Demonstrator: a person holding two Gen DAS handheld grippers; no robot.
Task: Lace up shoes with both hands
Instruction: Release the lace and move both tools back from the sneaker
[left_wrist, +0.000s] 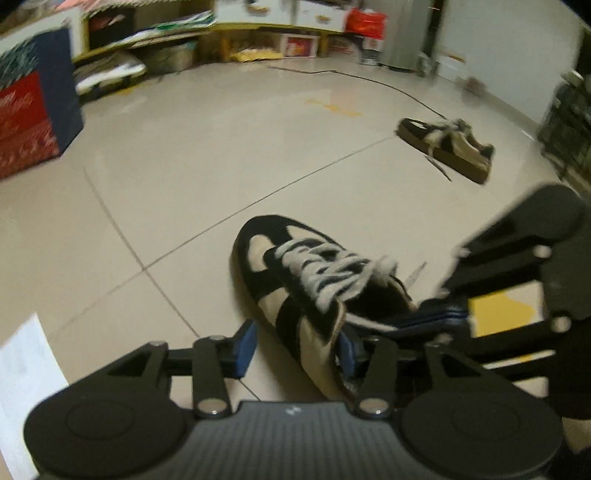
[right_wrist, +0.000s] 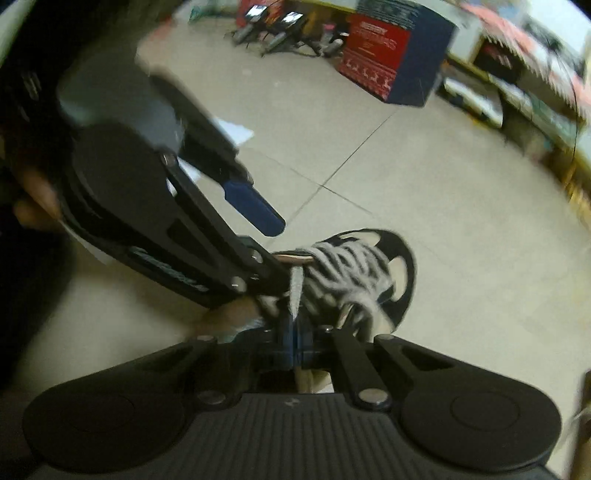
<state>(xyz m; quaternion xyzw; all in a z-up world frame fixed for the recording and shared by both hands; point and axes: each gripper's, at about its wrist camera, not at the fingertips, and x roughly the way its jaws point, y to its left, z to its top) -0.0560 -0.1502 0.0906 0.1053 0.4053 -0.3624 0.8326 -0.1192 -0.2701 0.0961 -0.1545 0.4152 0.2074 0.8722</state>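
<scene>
Shoes — two (left_wrist: 314, 291) (left_wrist: 448, 147); left gripper (left_wrist: 295, 349) spread astride the nearer, right gripper (right_wrist: 293, 345) pinching one lace (right_wrist: 295, 291).

The right tongs (right_wrist: 291, 341) hide the blurred lace's (right_wrist: 295, 291) lower end.

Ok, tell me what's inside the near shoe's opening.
The near shoe shows only a dark opening, with nothing visible inside. The right gripper covers its heel end, and the toe interior is hidden under the laces.
</scene>
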